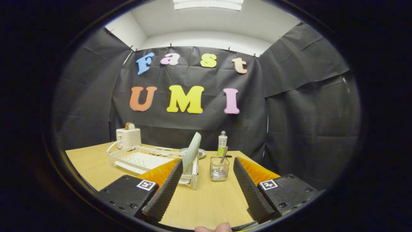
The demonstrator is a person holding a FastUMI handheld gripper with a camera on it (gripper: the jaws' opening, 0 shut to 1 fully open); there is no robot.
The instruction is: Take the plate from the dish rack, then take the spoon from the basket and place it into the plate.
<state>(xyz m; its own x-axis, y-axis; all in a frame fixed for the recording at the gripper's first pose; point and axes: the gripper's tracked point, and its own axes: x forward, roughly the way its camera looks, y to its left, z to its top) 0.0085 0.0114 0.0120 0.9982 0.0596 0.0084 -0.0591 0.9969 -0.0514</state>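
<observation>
Wooden tabletop (206,199), you are approaching with the gripper (206,183) spread wide, holding nothing.
Pale green round plate (192,151) is standing upright in the white wire dish rack (141,158), just ahead; pinch its upper rim squarely.

Wooden table (206,199) with dish rack (145,159), basket (219,169), toaster (128,137), bottle (222,143).

The pale green plate (192,152) stands upright in the white wire dish rack (141,158) on the wooden surface (206,199). The clear mesh basket (219,168) holding the brown-handled spoon (223,155) sits right of the rack. The white toaster (128,137) stands behind the rack; both lie beyond the open hand-held gripper (206,187).
</observation>
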